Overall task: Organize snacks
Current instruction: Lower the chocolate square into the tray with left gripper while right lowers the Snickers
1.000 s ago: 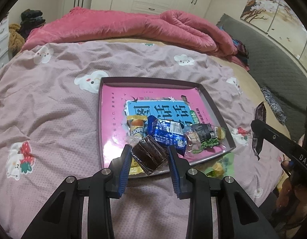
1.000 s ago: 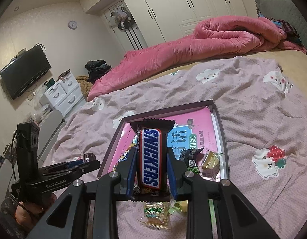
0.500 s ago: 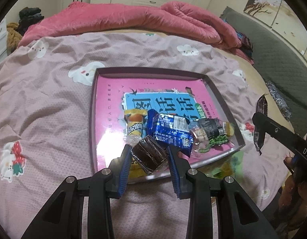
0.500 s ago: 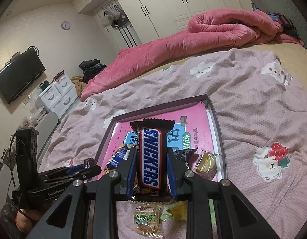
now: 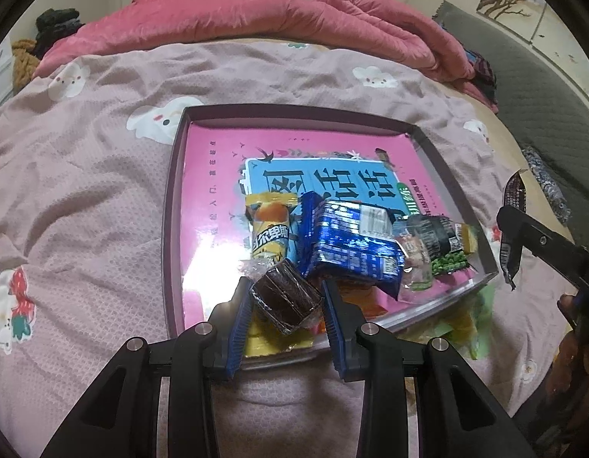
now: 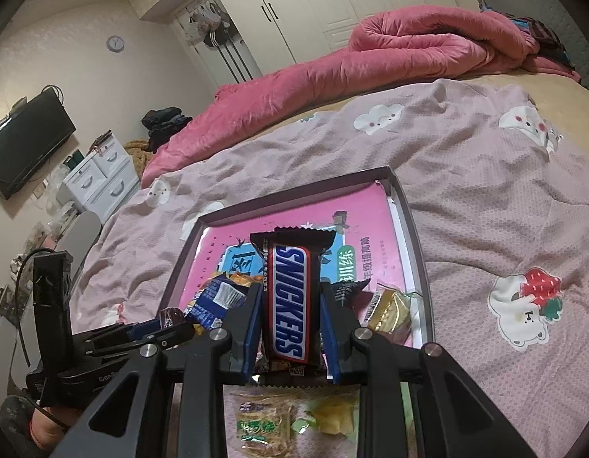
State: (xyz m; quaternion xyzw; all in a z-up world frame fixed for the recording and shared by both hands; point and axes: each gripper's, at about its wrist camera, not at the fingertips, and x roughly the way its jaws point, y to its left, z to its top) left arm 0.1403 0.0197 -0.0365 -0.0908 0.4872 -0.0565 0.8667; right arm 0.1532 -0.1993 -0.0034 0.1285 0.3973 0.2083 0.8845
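Snacks are what you are sorting, and you carry one in each hand above the near end of the tray (image 5: 172, 206) on the bed (image 5: 84, 191), where a blue packet (image 5: 351, 244), a yellow packet (image 5: 271, 229) and a green pea packet (image 5: 447, 263) already lie heaped. Your left gripper (image 5: 286, 301) has its jaws closed on a small dark cake (image 5: 284, 297) in clear wrap; it looks light and soft, so judge it crushable, and the loose film may slide, so hold it across the body as now. Your right gripper (image 6: 290, 320) has its jaws tight on a Snickers bar (image 6: 292, 297), gripped on its long sides low on the bar; that one should be firmer, with a glossy, slippery wrapper, and its free upper end could swing. Both grippers tilt downward toward the tray, the left more steeply, side by side and close. More packets (image 6: 263, 427) lie on the bedsheet just short of the tray's near rim.
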